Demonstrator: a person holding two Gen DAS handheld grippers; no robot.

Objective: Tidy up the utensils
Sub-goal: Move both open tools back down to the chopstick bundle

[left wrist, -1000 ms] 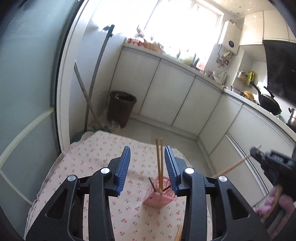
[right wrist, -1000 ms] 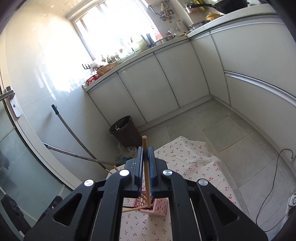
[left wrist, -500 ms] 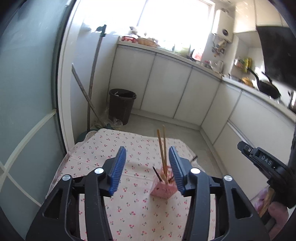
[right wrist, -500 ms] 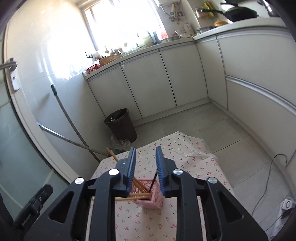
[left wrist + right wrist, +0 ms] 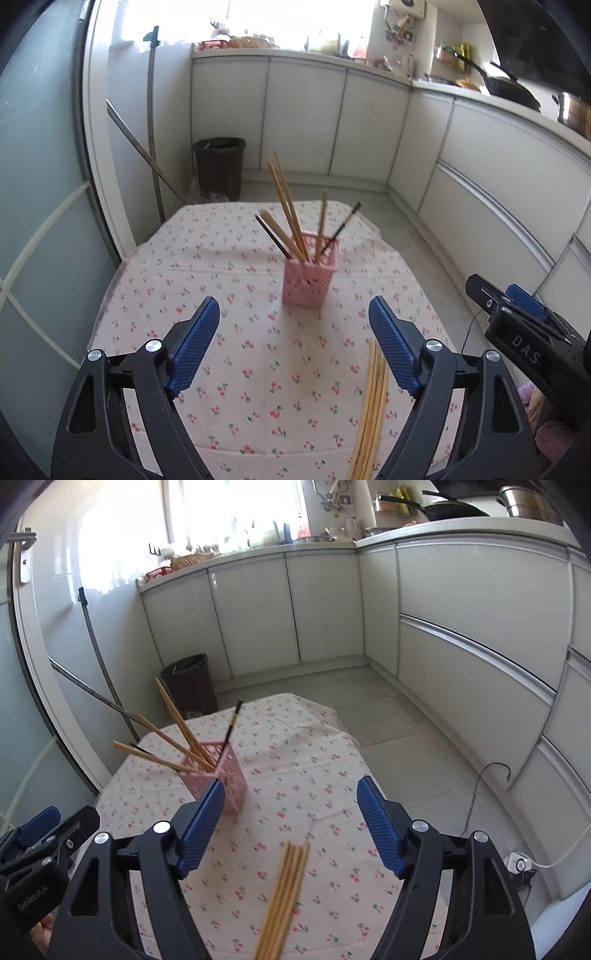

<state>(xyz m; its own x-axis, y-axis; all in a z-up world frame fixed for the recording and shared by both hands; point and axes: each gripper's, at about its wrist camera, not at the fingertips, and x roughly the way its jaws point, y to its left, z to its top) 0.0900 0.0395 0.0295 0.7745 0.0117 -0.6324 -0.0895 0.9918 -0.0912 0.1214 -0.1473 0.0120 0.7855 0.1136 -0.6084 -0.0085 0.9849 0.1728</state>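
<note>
Cloth-covered table [image 5: 236, 369], filling lower frame. Left gripper [image 5: 293, 349] and right gripper [image 5: 290, 825]: both spread wide, empty. Pink holder [image 5: 309, 282], frame centre, six chopsticks upright. Loose chopstick bundle [image 5: 286, 890], lower centre: best pinched singly, mid-length. Bin [image 5: 219, 166], mop handles [image 5: 149, 118], upper left; no obstruction.

My left tool [image 5: 293, 341] hangs wide open over the desk [image 5: 229, 295] — pink holder [image 5: 308, 282] with chopsticks [image 5: 286, 210] ahead, loose chopsticks [image 5: 369, 410] lying by my right finger.
</note>
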